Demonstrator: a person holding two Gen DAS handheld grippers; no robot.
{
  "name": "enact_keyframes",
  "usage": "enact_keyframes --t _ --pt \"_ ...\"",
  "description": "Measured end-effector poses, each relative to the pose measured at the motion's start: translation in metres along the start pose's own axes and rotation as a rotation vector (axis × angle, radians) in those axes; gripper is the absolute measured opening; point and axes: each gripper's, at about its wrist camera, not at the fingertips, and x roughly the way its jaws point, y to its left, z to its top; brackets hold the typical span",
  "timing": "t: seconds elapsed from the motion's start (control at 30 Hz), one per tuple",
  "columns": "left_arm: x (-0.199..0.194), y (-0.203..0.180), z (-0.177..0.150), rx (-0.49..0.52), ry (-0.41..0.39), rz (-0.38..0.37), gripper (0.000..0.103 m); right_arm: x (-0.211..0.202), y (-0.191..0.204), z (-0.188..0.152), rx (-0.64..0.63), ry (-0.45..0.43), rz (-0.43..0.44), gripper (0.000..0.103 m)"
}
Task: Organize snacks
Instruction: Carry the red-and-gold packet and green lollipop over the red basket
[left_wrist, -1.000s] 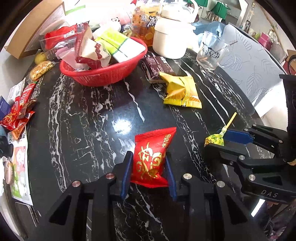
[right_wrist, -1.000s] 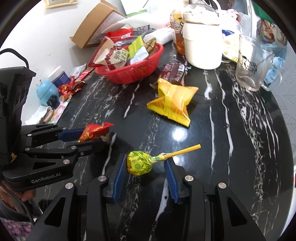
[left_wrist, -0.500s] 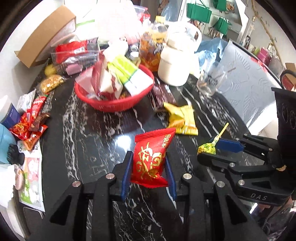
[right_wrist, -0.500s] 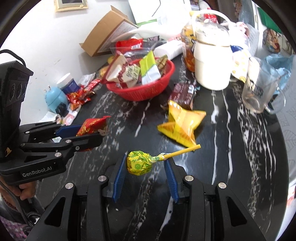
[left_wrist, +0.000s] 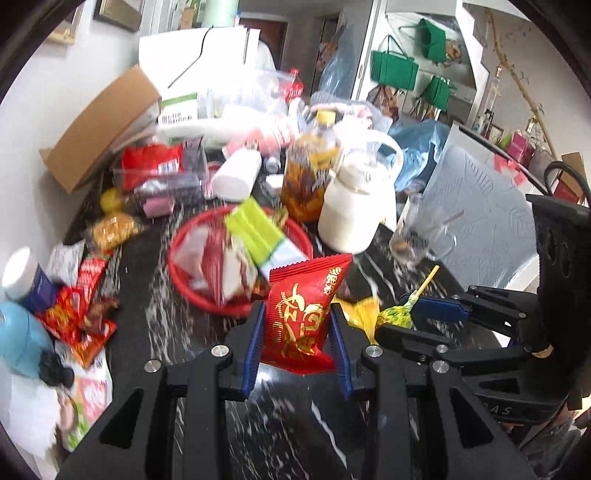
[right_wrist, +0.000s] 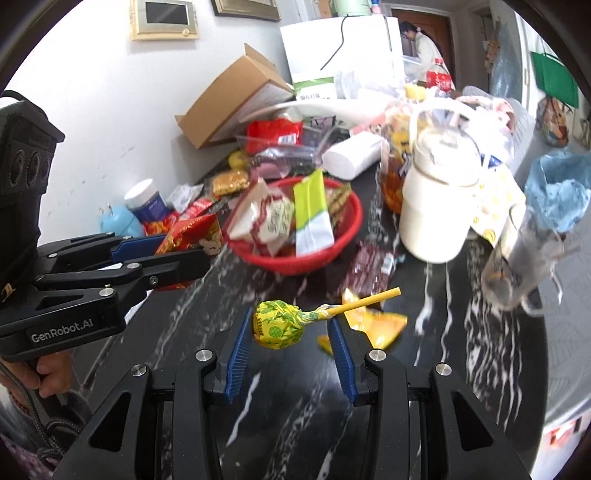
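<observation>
My left gripper (left_wrist: 297, 325) is shut on a red snack packet (left_wrist: 301, 314) and holds it in the air above the black marble table (left_wrist: 170, 325). My right gripper (right_wrist: 291, 328) is shut on a yellow-green lollipop (right_wrist: 277, 325), its stick pointing right. Both are lifted, short of the red basket (right_wrist: 332, 254), which holds several snack packs; it also shows in the left wrist view (left_wrist: 184, 288). A yellow packet (right_wrist: 376, 325) and a dark brown packet (right_wrist: 369, 266) lie on the table between the grippers and the basket.
A white jug (right_wrist: 439, 206), a glass mug (right_wrist: 517, 266) and an amber bottle (left_wrist: 310, 173) stand to the right of the basket. Small red packets (left_wrist: 77, 314), a blue jar (left_wrist: 26, 280) and a cardboard box (left_wrist: 99, 129) are at the left.
Both grippers have risen and tilted up with their snacks, moving toward the basket. The table sits lower in view and the room behind now shows.
</observation>
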Motion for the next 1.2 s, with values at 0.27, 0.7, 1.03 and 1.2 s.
enact_keyframes --t 0.27,0.7,1.03,1.2 --pt "0.002 0.012 0.039 -0.01 -0.076 -0.003 0.033 0.001 -0.001 0.04 -0.043 -0.052 -0.013 0.041" --pt "0.046 0.045 0.09 -0.061 -0.124 0.015 0.033 0.038 -0.014 0.092 -0.072 -0.066 -0.024 0.041" --pt "0.094 0.079 0.11 -0.067 -0.064 0.062 0.033 0.076 -0.022 0.114 -0.074 -0.048 -0.041 0.041" --pt "0.115 0.091 0.109 -0.058 0.0 0.072 0.033 0.094 -0.02 0.114 -0.074 -0.021 -0.051 0.041"
